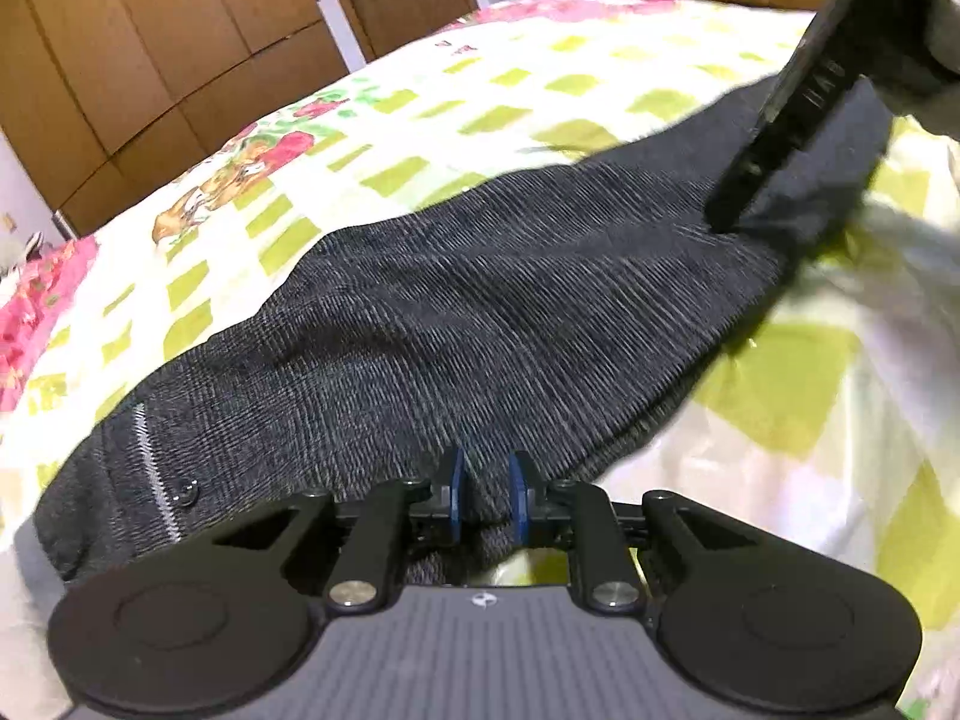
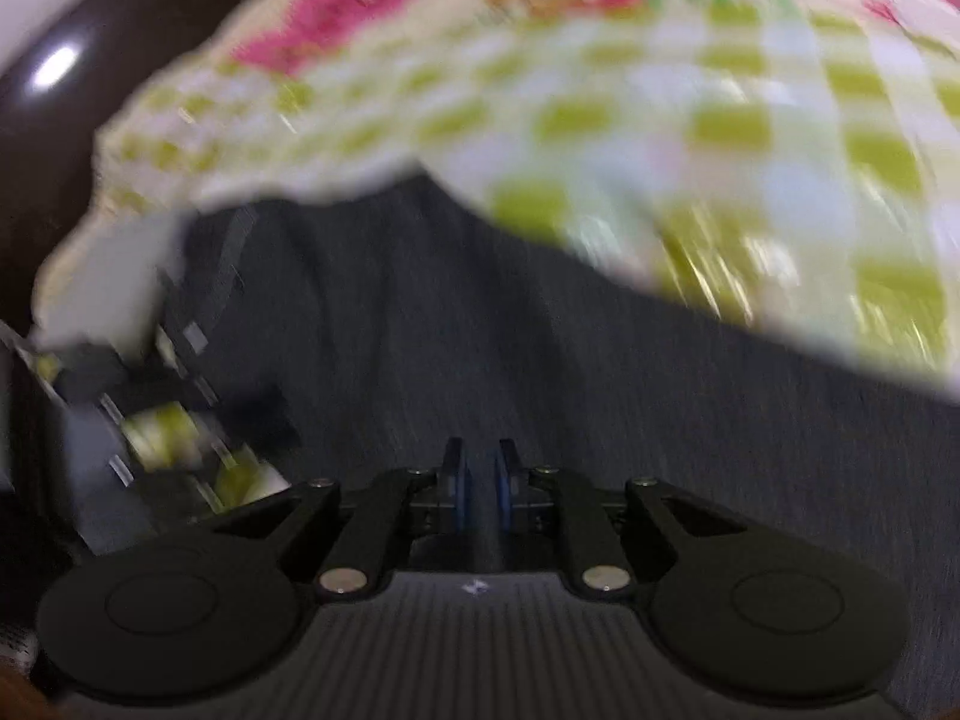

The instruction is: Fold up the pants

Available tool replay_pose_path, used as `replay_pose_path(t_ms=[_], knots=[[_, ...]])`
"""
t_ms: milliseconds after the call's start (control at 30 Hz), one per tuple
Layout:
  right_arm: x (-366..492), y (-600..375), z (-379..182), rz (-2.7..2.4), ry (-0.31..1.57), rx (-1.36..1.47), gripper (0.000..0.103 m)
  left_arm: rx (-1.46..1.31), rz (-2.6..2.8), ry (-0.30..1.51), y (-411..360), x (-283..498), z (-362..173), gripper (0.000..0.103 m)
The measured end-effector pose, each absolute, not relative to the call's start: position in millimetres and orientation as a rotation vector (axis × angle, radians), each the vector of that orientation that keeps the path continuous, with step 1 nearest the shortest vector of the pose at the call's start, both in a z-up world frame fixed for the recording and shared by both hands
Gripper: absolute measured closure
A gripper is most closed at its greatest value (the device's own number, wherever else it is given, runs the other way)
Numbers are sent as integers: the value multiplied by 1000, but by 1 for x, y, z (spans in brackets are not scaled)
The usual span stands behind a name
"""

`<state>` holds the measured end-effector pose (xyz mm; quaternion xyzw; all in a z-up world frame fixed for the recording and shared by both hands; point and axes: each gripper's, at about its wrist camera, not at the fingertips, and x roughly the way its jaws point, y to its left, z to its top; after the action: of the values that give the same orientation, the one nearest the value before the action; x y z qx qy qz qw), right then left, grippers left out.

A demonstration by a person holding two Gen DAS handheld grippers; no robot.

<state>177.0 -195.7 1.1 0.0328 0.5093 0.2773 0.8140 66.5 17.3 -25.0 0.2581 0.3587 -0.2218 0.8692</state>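
Left gripper [image 1: 485, 491], nearest the lens, pads narrowed on a pinch of the pants [image 1: 456, 312]; right gripper [image 2: 485, 483] likewise clamped on dark cloth, its view blurred. The pants lie on the checked bedspread [image 1: 420, 90], long axis running from near left, where a button [image 1: 187, 489] marks the waist, to far right, leg end presumably there. Judged step: carrying a fold; keep both grips level and the cloth taut so edges meet squarely.
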Motion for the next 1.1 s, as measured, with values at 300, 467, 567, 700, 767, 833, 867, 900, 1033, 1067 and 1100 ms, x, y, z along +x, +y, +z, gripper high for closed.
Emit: replay_pose_path(t_ms=[300,467,567,700,767,833,867,900,1033,1067,1100], knots=[[155,-123,21,811,910,-69,90,577,-306,725,60,46,-8,65],[142,-36,15,925,785,-326,76,653,-201,709,100,58,-25,63],[133,1,3,943,732,-467,72,664,-182,682,125,64,-30,47],[131,29,-12,931,727,-566,71,727,-228,628,138,68,-32,28],[130,35,-15,921,713,-597,72,712,-259,620,147,70,-31,28],[132,39,-17,902,734,-589,81,693,-257,622,156,71,-30,28],[134,38,-17,888,747,-580,92,707,-234,621,159,71,-31,33],[137,39,-16,886,763,-566,95,729,-214,621,164,71,-33,39],[134,42,-7,879,773,-546,101,701,-210,622,171,71,-34,54],[132,42,-4,875,770,-543,101,721,-211,604,168,69,-35,55],[131,43,-1,868,767,-534,101,742,-212,589,166,68,-36,55]])
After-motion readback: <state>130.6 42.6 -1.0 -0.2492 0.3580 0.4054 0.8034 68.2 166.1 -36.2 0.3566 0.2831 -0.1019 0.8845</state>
